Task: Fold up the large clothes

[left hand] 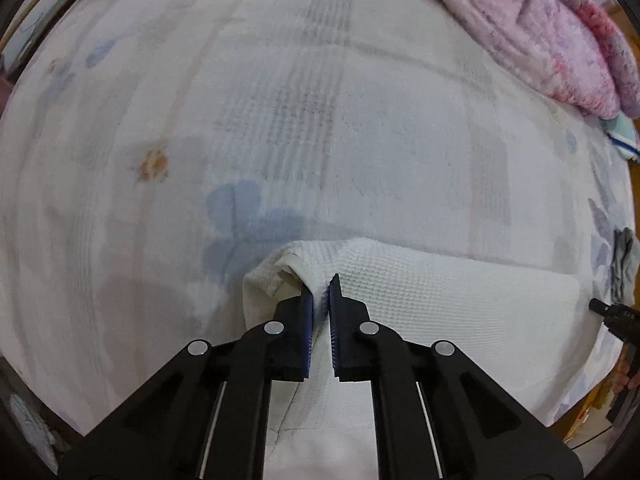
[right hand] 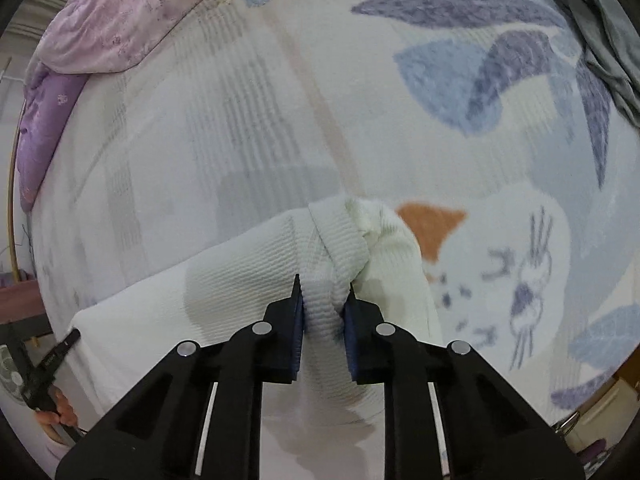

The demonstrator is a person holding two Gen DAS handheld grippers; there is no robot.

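A white waffle-knit garment (left hand: 440,300) is held up over the patterned bed sheet (left hand: 320,120). My left gripper (left hand: 321,284) is shut on its left corner, the cloth pinched between the blue pads. My right gripper (right hand: 323,286) is shut on the garment's (right hand: 240,280) bunched right corner. The cloth stretches between the two grippers. The right gripper's tip shows at the right edge of the left wrist view (left hand: 608,312), and the left gripper's tip at the left edge of the right wrist view (right hand: 60,352).
A pink and purple floral quilt (left hand: 540,28) is piled at the far side of the bed; it also shows in the right wrist view (right hand: 112,24). A grey garment (right hand: 604,32) lies on the sheet (right hand: 440,80) at the far right.
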